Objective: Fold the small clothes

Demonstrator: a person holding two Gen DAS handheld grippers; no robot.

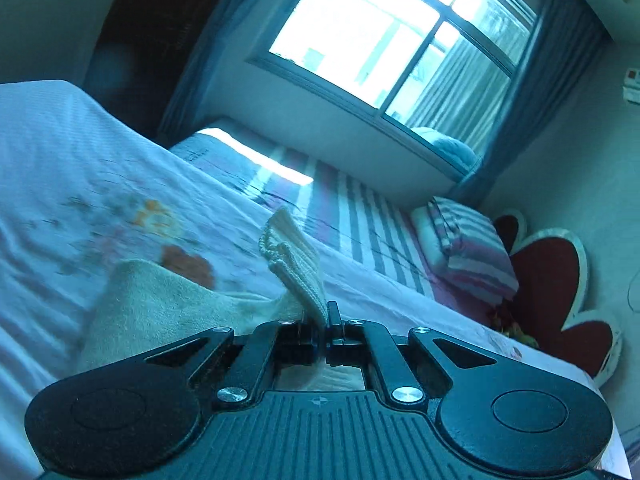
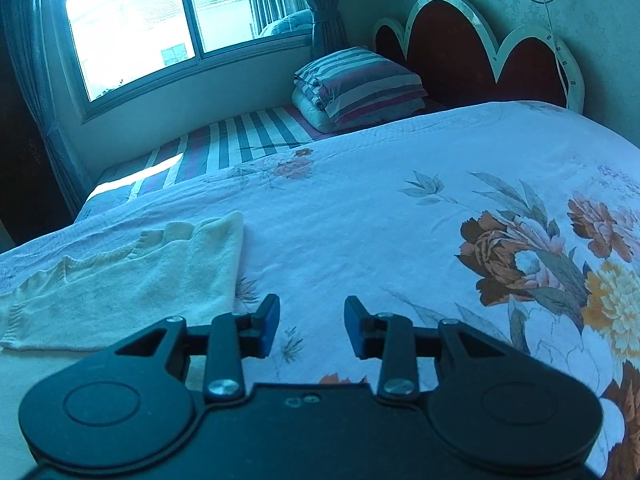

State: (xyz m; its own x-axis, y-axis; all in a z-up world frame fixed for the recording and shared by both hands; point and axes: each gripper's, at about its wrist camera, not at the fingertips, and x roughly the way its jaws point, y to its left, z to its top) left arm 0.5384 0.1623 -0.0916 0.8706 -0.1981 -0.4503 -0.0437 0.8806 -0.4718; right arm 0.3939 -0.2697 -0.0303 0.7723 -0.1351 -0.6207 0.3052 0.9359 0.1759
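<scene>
A small cream knitted sweater (image 2: 132, 276) lies partly folded on the floral bedsheet (image 2: 380, 216), at the left of the right wrist view. In the left wrist view my left gripper (image 1: 322, 320) is shut on a ribbed edge of the sweater (image 1: 296, 256) and holds it lifted off the bed, with the rest of the garment (image 1: 160, 308) trailing down to the left. My right gripper (image 2: 310, 320) is open and empty, just above the sheet and just right of the sweater's near right corner.
A folded striped quilt (image 2: 360, 88) lies at the head of the bed by the red scalloped headboard (image 2: 472, 48). A striped mattress strip (image 2: 240, 140) runs below the window (image 2: 152, 20). Curtains hang on both sides.
</scene>
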